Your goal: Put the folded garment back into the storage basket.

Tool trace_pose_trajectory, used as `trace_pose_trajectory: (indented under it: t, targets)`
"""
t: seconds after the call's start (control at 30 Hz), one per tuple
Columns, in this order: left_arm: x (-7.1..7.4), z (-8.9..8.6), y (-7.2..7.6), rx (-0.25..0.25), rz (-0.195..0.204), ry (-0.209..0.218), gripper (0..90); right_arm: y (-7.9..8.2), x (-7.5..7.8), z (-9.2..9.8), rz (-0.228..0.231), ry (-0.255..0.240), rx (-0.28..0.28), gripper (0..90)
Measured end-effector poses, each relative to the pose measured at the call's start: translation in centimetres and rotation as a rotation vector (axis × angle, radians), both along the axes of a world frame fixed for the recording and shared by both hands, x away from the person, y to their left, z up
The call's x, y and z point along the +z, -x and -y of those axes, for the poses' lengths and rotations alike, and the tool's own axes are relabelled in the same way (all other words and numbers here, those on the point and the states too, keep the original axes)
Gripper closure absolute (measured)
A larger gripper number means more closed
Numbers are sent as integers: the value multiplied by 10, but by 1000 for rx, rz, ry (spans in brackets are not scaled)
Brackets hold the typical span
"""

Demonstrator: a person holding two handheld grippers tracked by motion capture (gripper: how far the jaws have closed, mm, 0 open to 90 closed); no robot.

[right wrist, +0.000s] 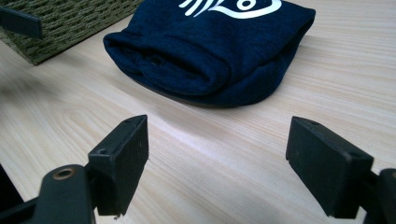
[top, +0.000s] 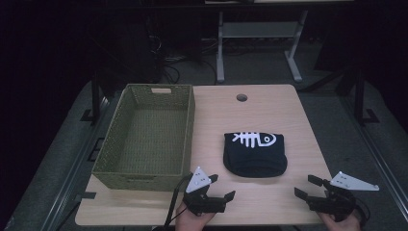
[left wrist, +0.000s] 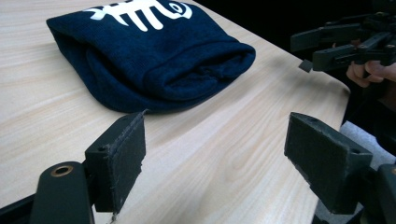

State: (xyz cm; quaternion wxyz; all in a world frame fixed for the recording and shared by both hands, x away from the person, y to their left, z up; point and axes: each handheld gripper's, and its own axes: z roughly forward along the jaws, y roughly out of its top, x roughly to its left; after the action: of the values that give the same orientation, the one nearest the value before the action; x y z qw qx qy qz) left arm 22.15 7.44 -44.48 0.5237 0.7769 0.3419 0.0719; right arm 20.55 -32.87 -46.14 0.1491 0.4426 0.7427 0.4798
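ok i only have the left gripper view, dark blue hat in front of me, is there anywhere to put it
Observer: Yes, a woven basket sits left of the dark blue hat in the high view, and nothing lies in it.
Operator: how is the hat lying
Observer: Flat on the table, its white fish-skeleton print on the far part, its rounded end toward the person.
Operator: is my gripper near it
Observer: The left gripper hovers by the near edge, between basket and hat, jaws open and apart from the hat.
Operator: and the other one
Observer: The right gripper is open too, near the table's near right corner, holding nothing.
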Motion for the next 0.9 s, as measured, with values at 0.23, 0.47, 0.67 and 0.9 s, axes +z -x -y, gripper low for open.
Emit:
trace_pose_trajectory:
  t: [0.23, 0.47, 0.67, 0.9]
  targets:
    - [3, 2, -5, 2, -1, 8, 202, -4, 0, 4, -4, -37, -14, 203]
    - [2, 19, -16, 18, -3, -28, 193, -14, 14, -4, 12, -11, 3, 214]
    - [2, 24, -32, 36, -43, -4, 185, -27, 20, -5, 9, 4, 11, 205]
    - [4, 33, -42, 49, -38, -12, 187, -43, 33, -7, -17, 17, 10, 206]
